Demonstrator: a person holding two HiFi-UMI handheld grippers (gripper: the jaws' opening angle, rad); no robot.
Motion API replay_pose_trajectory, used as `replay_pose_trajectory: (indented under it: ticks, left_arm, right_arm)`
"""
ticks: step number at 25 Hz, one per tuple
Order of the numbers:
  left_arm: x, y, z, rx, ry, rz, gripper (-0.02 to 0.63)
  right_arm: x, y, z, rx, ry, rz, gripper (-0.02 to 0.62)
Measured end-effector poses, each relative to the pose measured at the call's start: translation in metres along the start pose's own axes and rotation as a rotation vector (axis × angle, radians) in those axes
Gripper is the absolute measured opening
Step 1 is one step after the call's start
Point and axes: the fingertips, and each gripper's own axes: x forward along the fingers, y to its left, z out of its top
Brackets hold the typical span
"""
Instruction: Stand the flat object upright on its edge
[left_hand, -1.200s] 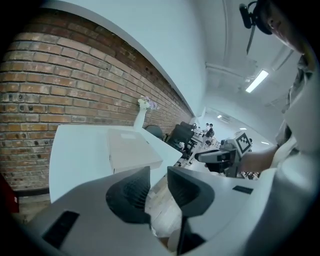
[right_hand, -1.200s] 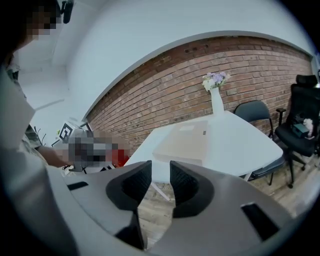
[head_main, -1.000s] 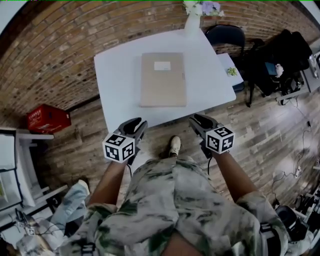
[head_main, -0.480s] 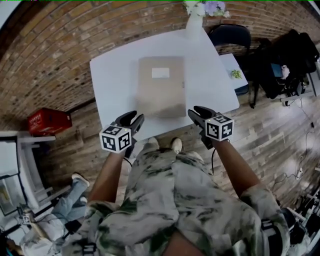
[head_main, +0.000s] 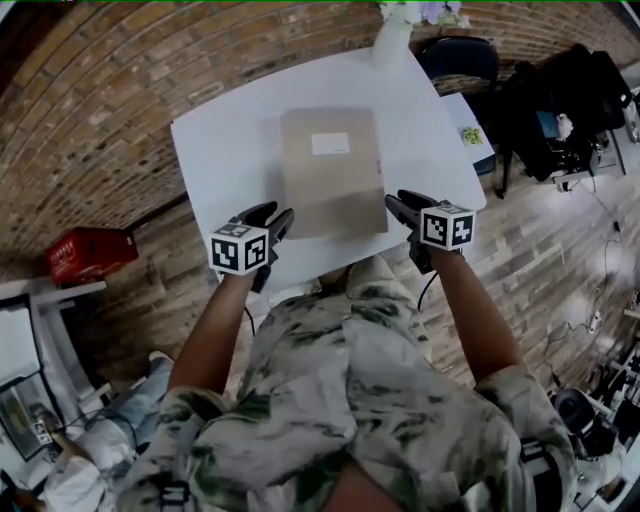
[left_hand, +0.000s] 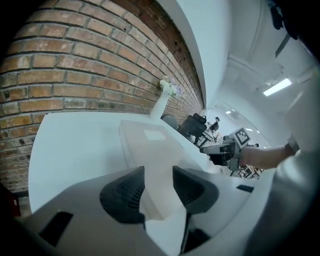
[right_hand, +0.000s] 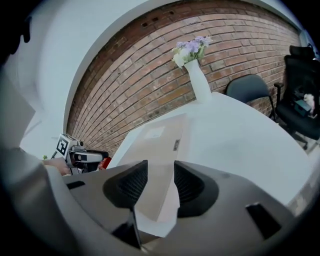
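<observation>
A flat tan box (head_main: 333, 170) with a white label lies flat on the white table (head_main: 220, 150). My left gripper (head_main: 280, 218) is over the table's near edge, just left of the box's near left corner. My right gripper (head_main: 395, 203) is at the box's near right corner. Both have just been opening their jaws, and nothing is between the pads. In the left gripper view the box (left_hand: 150, 145) shows through the gap of the left gripper (left_hand: 159, 182). In the right gripper view the box (right_hand: 160, 145) lies beyond the right gripper (right_hand: 161, 180).
A white vase of flowers (head_main: 392, 40) stands at the table's far right corner, with a dark chair (head_main: 458, 55) behind it. A brick wall runs along the left. A red crate (head_main: 85, 255) sits on the floor at left, black bags (head_main: 560, 110) at right.
Both grippers have moved forward from in front of the table to its near edge, beside the box's near corners. The jaws of each stand wider apart.
</observation>
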Motion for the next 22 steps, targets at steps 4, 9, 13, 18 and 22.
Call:
replay_pose_trajectory:
  ticks: [4, 9, 13, 18, 22]
  left_arm:
    - [0.014, 0.020, 0.003, -0.058, 0.021, -0.010, 0.183]
    - [0.043, 0.035, 0.019, -0.117, 0.041, -0.018, 0.204]
    - [0.064, 0.045, 0.020, -0.164, 0.078, -0.011, 0.222]
    - [0.087, 0.046, 0.015, -0.236, 0.122, -0.020, 0.236]
    - [0.098, 0.047, 0.008, -0.231, 0.174, -0.001, 0.239]
  right_arm:
    - [0.022, -0.008, 0.008, 0.040, 0.030, 0.020, 0.196]
    - [0.053, -0.024, 0.026, 0.073, 0.097, 0.053, 0.204]
    - [0.074, -0.035, 0.025, 0.078, 0.177, 0.080, 0.213]
    - [0.086, -0.042, 0.026, 0.102, 0.244, 0.132, 0.213]
    - [0.088, -0.044, 0.024, 0.113, 0.279, 0.160, 0.210]
